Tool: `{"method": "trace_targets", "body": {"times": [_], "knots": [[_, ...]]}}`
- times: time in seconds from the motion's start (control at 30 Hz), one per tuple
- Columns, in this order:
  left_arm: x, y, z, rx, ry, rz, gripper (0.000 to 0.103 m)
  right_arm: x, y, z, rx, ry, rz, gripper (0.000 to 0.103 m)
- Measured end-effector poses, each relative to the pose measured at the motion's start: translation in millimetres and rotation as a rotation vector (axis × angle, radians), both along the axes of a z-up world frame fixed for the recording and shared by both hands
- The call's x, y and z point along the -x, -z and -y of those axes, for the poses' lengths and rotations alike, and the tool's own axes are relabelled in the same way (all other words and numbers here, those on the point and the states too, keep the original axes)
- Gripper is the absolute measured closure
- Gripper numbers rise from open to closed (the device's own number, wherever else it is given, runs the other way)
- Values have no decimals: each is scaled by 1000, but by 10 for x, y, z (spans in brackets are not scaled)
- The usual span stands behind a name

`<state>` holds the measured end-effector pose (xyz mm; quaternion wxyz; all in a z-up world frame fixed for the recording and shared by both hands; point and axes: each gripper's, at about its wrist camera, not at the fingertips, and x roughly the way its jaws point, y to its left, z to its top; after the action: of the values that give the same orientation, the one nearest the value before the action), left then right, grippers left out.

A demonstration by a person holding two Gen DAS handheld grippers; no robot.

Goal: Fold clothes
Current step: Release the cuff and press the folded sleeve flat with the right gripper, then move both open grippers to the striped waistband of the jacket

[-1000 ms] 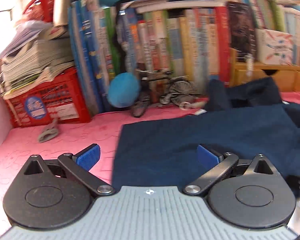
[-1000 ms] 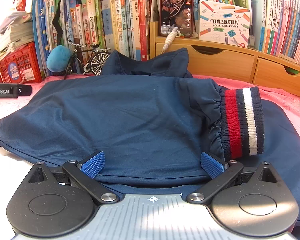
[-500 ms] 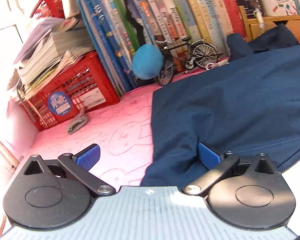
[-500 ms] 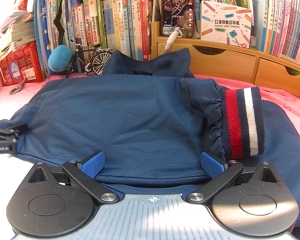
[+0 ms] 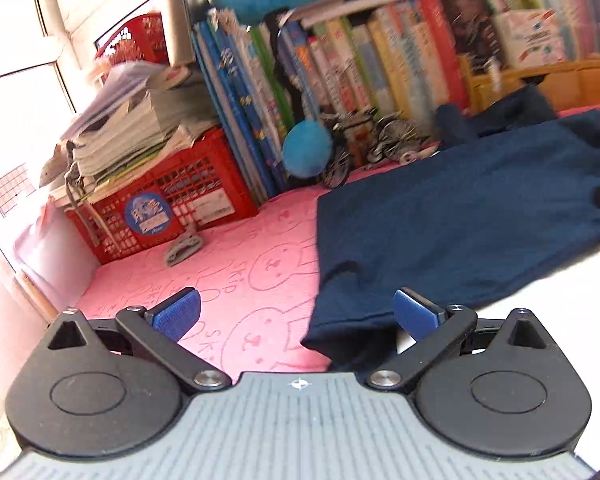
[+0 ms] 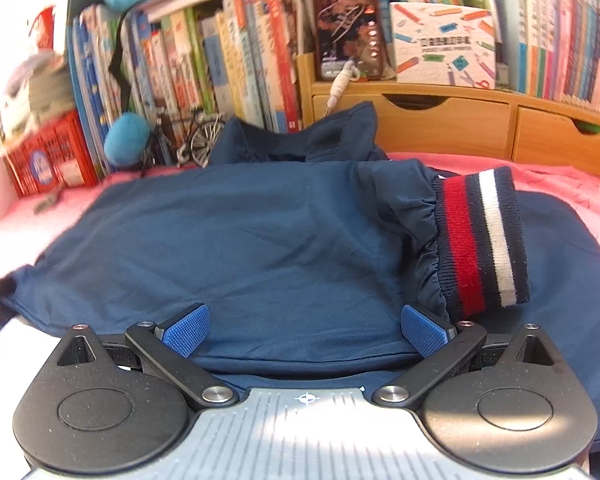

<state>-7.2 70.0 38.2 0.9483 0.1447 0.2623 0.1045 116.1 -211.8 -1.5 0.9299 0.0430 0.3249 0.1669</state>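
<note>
L wrist: left gripper (image 5: 296, 314) spread wide, empty; navy jacket (image 5: 460, 216) corner lies w/ its edge btwn the fingers on pink mat (image 5: 236, 280), red crate (image 5: 160, 204) ahead-left. R wrist: right gripper (image 6: 306, 330) also spread, jacket hem just ahead btwn fingers, striped cuff (image 6: 480, 240) beside right pad.

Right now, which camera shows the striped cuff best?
The right wrist view: the striped cuff lies fully visible on the navy jacket. The left wrist view shows only plain navy fabric, no cuff.
</note>
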Motion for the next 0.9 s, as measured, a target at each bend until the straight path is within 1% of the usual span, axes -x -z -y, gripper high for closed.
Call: {"method": "trace_targets", "body": {"times": [0.1, 0.2, 0.27, 0.3, 0.4, 0.47, 0.5, 0.6, 0.73, 0.8, 0.9], "knots": [[655, -136, 41, 102, 60, 60, 0, 127, -71, 264, -157, 53, 68, 0], [1191, -156, -105, 214, 114, 80, 0, 471, -291, 562, -269, 101, 156, 0], [1433, -114, -149, 230, 119, 79, 0, 819, -468, 762, -306, 80, 207, 0], [1543, -92, -160, 233, 119, 76, 0, 1010, -547, 850, -313, 68, 235, 0], [1834, -25, -185, 243, 130, 58, 0, 1685, -711, 1048, -257, 37, 334, 0], [1961, 18, -199, 274, 154, 38, 0, 2128, -741, 1158, -186, 88, 385, 0], [2007, 40, -198, 299, 167, 24, 0, 2312, -741, 1202, -151, 110, 383, 0], [2113, 113, -168, 371, 204, -21, 0, 2816, -666, 1312, -54, 144, 338, 0], [2199, 210, -65, 433, 241, -96, 0, 3317, -474, 1300, 48, 143, 233, 0], [2245, 250, -43, 477, 246, -130, 0, 3461, -369, 1278, 60, 117, 159, 1], [2337, 344, -69, 566, 241, -175, 0, 3670, -208, 1254, 74, 80, 49, 2]]}}
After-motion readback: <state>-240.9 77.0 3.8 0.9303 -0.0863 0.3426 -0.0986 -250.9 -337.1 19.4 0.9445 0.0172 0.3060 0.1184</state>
